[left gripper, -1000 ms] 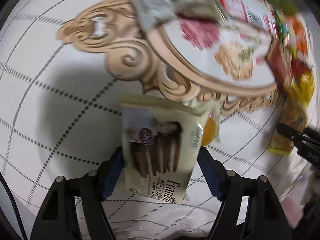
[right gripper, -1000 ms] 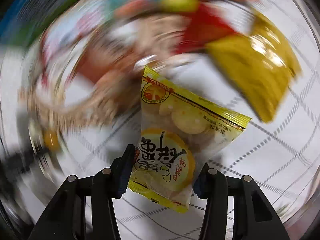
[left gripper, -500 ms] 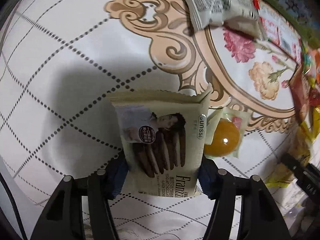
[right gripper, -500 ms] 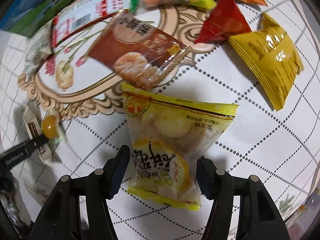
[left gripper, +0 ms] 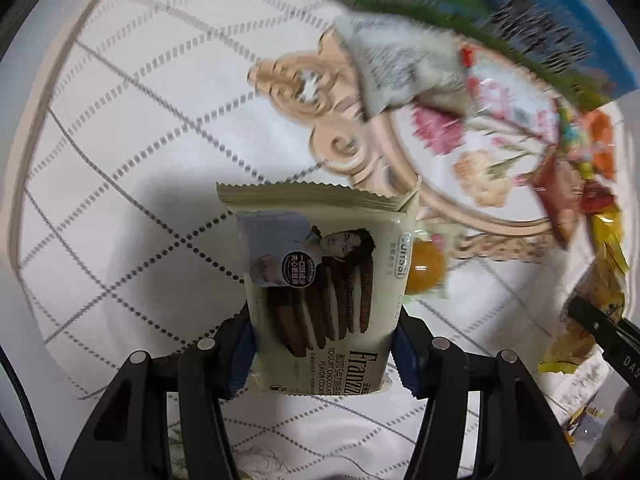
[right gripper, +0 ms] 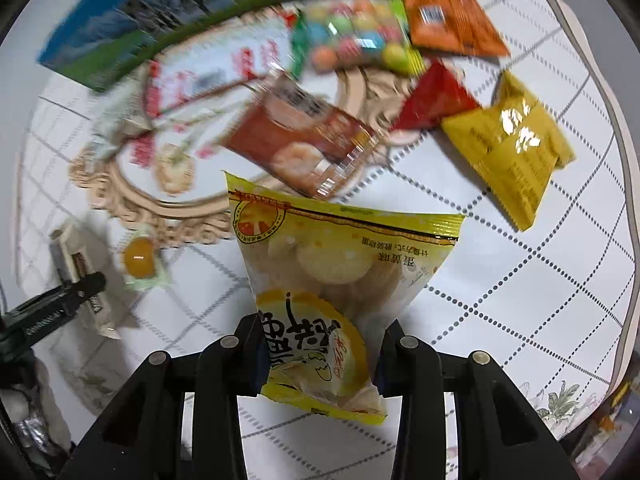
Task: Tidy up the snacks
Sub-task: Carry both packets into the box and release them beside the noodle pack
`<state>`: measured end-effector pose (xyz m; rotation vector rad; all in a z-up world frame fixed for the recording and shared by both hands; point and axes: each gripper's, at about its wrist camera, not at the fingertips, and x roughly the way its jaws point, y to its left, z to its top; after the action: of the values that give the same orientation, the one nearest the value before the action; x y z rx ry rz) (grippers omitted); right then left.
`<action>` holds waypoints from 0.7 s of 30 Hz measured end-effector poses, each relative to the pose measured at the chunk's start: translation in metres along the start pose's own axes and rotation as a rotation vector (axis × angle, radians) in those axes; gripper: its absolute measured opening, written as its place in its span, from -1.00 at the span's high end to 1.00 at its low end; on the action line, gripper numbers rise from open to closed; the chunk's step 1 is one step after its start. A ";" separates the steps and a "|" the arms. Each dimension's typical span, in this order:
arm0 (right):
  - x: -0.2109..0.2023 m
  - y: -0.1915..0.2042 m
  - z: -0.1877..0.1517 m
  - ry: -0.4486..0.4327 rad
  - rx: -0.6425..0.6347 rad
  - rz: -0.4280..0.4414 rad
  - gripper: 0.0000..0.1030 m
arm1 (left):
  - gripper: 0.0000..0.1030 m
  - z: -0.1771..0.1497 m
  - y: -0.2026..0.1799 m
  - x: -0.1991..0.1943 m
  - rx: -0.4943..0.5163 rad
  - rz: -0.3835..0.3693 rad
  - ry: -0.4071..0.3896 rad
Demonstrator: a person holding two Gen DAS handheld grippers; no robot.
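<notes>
Now we hold two packets clear of the white tablecloth [left gripper: 120, 128] with its dotted diamond lines. Our left gripper [left gripper: 322, 356] is closing, its blue pads pressing the sides of the cream cookie packet [left gripper: 320, 280], which hangs upright over its own shadow. Our right gripper [right gripper: 320, 356] is clamped on the yellow egg-biscuit bag [right gripper: 332, 280]. Beside the cookie packet an orange jelly cup [left gripper: 426, 270] lies on the cloth. Farther off, blurred, we see a brown snack pack [right gripper: 304, 136], a red pouch [right gripper: 434, 100], a yellow packet [right gripper: 512, 148] and an orange one [right gripper: 448, 16].
</notes>
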<state>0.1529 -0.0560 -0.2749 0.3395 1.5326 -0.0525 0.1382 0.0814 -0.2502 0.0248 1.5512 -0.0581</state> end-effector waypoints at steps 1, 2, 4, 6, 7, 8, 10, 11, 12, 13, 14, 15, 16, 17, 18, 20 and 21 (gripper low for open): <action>-0.014 -0.011 0.002 -0.012 -0.011 0.020 0.21 | -0.09 0.000 -0.004 -0.009 0.005 -0.013 -0.013; -0.025 -0.009 0.004 -0.025 -0.020 0.036 0.21 | -0.09 0.003 -0.010 -0.024 0.007 -0.035 -0.031; -0.051 -0.005 0.012 -0.052 -0.035 0.075 0.21 | -0.09 0.011 -0.020 -0.046 0.009 -0.074 -0.055; -0.084 0.004 0.030 -0.093 -0.058 0.120 0.21 | -0.09 0.028 -0.036 -0.077 0.017 -0.124 -0.091; -0.101 0.008 0.043 -0.114 -0.072 0.140 0.21 | -0.09 0.042 -0.041 -0.084 0.024 -0.142 -0.107; -0.107 0.012 0.051 -0.132 -0.080 0.157 0.21 | -0.09 0.056 -0.049 -0.099 0.031 -0.159 -0.131; -0.127 0.022 0.072 -0.177 -0.098 0.190 0.21 | -0.09 0.088 -0.070 -0.126 0.051 -0.172 -0.178; -0.130 0.033 0.087 -0.198 -0.109 0.195 0.21 | -0.09 0.105 -0.066 -0.137 0.056 -0.175 -0.189; -0.143 0.036 0.103 -0.217 -0.118 0.196 0.21 | -0.09 0.127 -0.065 -0.152 0.060 -0.172 -0.205; -0.148 0.044 0.123 -0.247 -0.130 0.188 0.21 | -0.09 0.148 -0.071 -0.159 0.059 -0.160 -0.220; -0.155 0.046 0.136 -0.267 -0.137 0.178 0.21 | -0.09 0.161 -0.070 -0.163 0.058 -0.155 -0.222; -0.162 0.046 0.156 -0.287 -0.148 0.165 0.21 | -0.10 0.183 -0.072 -0.166 0.052 -0.149 -0.218; -0.161 0.051 0.172 -0.292 -0.151 0.159 0.21 | -0.10 0.198 -0.074 -0.160 0.046 -0.149 -0.213; -0.163 0.052 0.192 -0.296 -0.154 0.151 0.21 | -0.10 0.217 -0.075 -0.157 0.044 -0.142 -0.198; -0.162 0.054 0.207 -0.293 -0.160 0.145 0.21 | -0.10 0.236 -0.077 -0.153 0.034 -0.139 -0.184; -0.160 0.055 0.242 -0.282 -0.171 0.127 0.21 | -0.10 0.262 -0.080 -0.144 0.025 -0.145 -0.147; -0.152 0.059 0.256 -0.273 -0.176 0.119 0.21 | -0.10 0.278 -0.082 -0.132 0.013 -0.158 -0.120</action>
<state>0.4081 -0.0907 -0.1139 0.2702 1.2342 0.1243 0.4086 -0.0120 -0.1107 -0.0898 1.4303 -0.1915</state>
